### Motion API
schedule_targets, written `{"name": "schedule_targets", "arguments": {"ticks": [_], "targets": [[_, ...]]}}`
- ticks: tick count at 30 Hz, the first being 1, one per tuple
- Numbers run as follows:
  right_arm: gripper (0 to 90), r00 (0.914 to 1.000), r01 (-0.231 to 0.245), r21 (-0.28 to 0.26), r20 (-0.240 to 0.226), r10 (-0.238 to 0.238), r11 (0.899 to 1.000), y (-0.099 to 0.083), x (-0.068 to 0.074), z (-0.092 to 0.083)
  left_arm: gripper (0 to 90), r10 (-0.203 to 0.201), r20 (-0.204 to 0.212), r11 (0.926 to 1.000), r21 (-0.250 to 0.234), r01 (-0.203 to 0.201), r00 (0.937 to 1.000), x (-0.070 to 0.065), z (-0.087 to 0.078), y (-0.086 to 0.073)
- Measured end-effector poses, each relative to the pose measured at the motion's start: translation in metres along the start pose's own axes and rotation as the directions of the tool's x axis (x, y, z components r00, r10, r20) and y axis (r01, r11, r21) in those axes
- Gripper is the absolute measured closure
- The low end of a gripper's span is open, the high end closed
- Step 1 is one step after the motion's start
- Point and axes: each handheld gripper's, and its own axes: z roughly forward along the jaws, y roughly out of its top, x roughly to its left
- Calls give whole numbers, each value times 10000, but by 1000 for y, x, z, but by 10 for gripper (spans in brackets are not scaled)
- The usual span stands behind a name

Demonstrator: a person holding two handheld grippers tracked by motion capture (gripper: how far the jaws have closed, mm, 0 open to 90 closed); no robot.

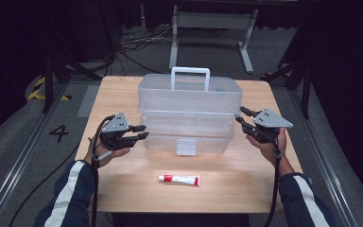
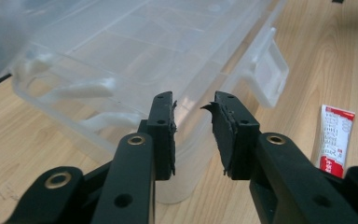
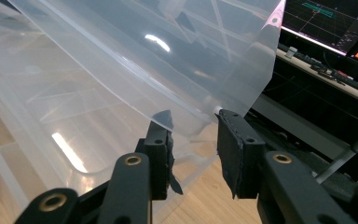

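Both grippers, left (image 1: 143, 132) and right (image 1: 238, 115), seemingly parted, flank the clear box (image 1: 189, 113)

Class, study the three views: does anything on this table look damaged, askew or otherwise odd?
Yes: the black pads on the left gripper are frayed, with a torn flap curling off one tip. The clear plastic toolbox sits square, and the red-and-white tube lies flat, unspilled.

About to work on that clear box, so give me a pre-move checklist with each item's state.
1. Left gripper at the clear box's left end, jaws apart, nothing gripped: ok.
2. Right gripper at the box's right end, jaws apart: ok.
3. Front latch closed: cannot tell.
4. Handle upright: ok.
5. Tube lies on the table in front of the box, apart from it: ok.
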Motion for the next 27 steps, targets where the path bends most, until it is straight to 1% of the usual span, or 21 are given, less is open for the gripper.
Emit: {"name": "schedule_targets", "arguments": {"ticks": [2, 5, 6, 7, 9, 13, 14, 17, 20, 22, 24, 25, 26, 27], "targets": [[672, 9999, -25, -68, 105, 26, 10000, 1, 1, 1, 677, 93, 106, 9999, 129, -94, 9999, -2, 4, 0], [678, 9998, -49, -182, 217, 53, 9998, 1, 2, 2, 660, 60, 270, 9998, 208, -65, 9996, -5, 9, -1], [681, 9996, -46, -227, 282, 53, 9997, 2, 2, 2, 658, 128, 356, 9996, 263, -137, 9993, -5, 10, -1], [683, 9994, -88, -266, 343, 97, 9996, 2, 2, 2, 650, 167, 317, 9994, 299, -176, 9994, -6, 12, -2], [690, 9989, -73, -350, 464, 90, 9994, 3, 2, 3, 646, 82, 381, 9996, 276, -92, 9992, -6, 14, -2], [692, 9978, -100, -472, 643, 130, 9988, 4, 2, 3, 645, 81, 380, 9996, 253, -91, 9992, -6, 15, -2], [695, 9969, -128, -527, 765, 168, 9985, 6, 2, 4, 640, 111, 356, 9996, 236, -120, 9993, -6, 16, -2], [690, 9961, -224, -620, 835, 275, 9978, 7, 2, 5, 635, 104, 365, 9996, 250, -114, 9993, -6, 17, -2], [692, 9934, -208, -639, 1109, 278, 9977, 11, 3, 7, 634, 146, 365, 9995, 286, -157, 9992, -7, 21, -1], [692, 9928, -201, -647, 1166, 276, 9977, 11, 2, 8, 633, 165, 358, 9994, 313, -177, 9992, -7, 21, -1], [698, 9894, -248, -669, 1415, 341, 9975, 14, 3, 10, 632, 184, 356, 9993, 325, -195, 9992, -7, 23, -1], [698, 9894, -248, -669, 1415, 341, 9975, 14, 3, 10, 632, 175, 360, 9993, 331, -187, 9992, -7, 24, -1], [699, 9893, -276, -691, 1408, 371, 9972, 15, 2, 11, 633, 227, 357, 9990, 373, -240, 9991, -7, 25, 0], [702, 9874, -407, -776, 1494, 520, 9962, 16, 2, 12, 633, 221, 343, 9990, 384, -234, 9992, -7, 25, 0]]}}
